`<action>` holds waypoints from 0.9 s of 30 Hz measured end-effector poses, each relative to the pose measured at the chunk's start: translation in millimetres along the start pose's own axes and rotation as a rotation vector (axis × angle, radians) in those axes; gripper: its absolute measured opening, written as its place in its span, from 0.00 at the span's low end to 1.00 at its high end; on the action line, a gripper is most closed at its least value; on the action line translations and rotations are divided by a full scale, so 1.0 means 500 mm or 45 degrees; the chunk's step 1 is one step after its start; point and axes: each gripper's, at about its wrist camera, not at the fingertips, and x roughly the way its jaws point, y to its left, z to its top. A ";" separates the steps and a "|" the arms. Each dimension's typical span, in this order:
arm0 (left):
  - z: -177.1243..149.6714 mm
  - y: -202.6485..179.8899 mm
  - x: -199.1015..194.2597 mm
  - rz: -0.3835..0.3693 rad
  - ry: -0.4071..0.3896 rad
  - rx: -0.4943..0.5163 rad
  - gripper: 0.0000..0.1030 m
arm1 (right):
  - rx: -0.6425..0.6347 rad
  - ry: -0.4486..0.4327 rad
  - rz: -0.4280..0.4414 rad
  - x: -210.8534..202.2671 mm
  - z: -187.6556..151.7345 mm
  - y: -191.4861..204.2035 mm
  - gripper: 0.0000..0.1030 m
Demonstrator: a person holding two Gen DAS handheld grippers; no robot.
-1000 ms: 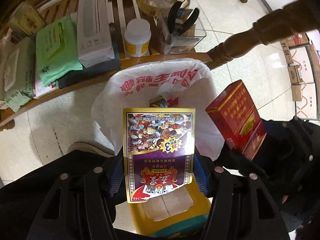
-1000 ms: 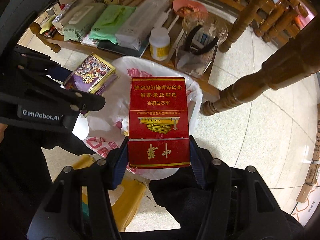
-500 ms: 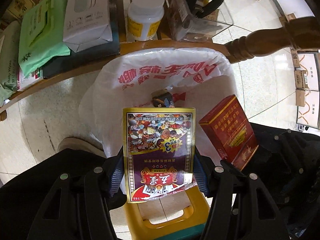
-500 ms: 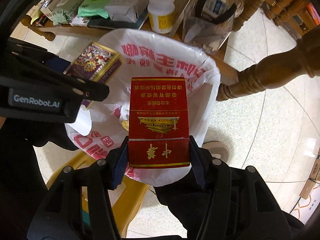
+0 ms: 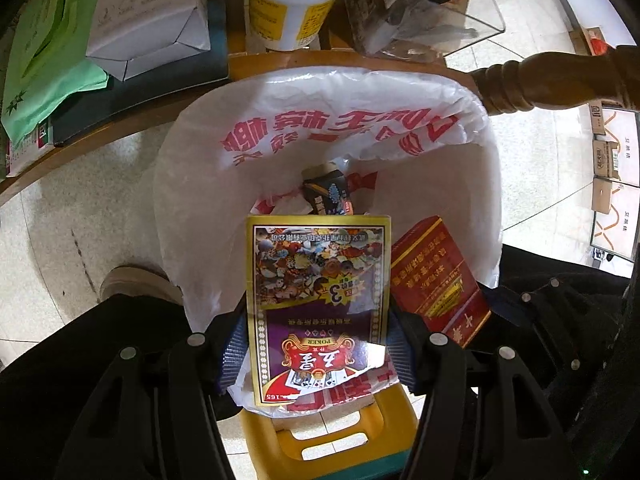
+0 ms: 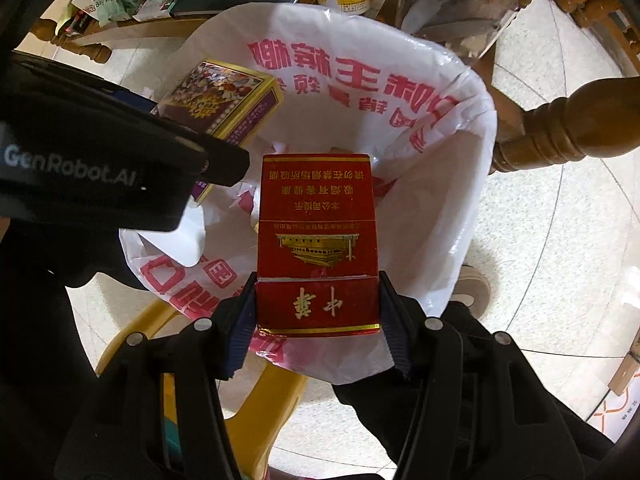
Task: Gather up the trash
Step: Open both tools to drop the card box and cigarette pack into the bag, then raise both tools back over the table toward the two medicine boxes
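Your left gripper is closed on the yellow-bordered poker card box, both blue pads pressed against its long sides; the box is held over the open mouth of the white trash bag, its far end above the bag's interior. Your right gripper is likewise clamped on the red cigarette pack, gripped at the lid end, with the body of the pack reaching out over the same bag opening. In the left view the red pack sits just beside the card box, to its right, the two apart; in the right view the card box shows to the upper left, held by your left gripper's black body. Inside the bag lies a dark small packet among crumpled white paper; the bag carries red printed characters on its inner wall. The bag stands beside a yellow stool; behind it a low wooden shelf carries a white jar with yellow label, a white carton and a green wipes pack; a turned wooden leg stands at the bag's right.
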 end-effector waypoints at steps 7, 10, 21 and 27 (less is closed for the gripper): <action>0.007 0.001 0.010 0.027 0.020 -0.016 0.71 | 0.023 -0.021 0.004 -0.002 0.004 -0.002 0.55; 0.010 -0.003 0.012 0.041 0.016 -0.006 0.73 | 0.036 -0.021 0.016 -0.001 0.009 -0.008 0.63; 0.010 -0.007 0.012 0.056 0.012 0.002 0.75 | 0.039 -0.027 0.022 -0.009 0.015 -0.004 0.64; 0.005 -0.008 0.003 0.073 -0.002 0.007 0.77 | 0.038 -0.059 0.018 -0.022 0.013 0.004 0.64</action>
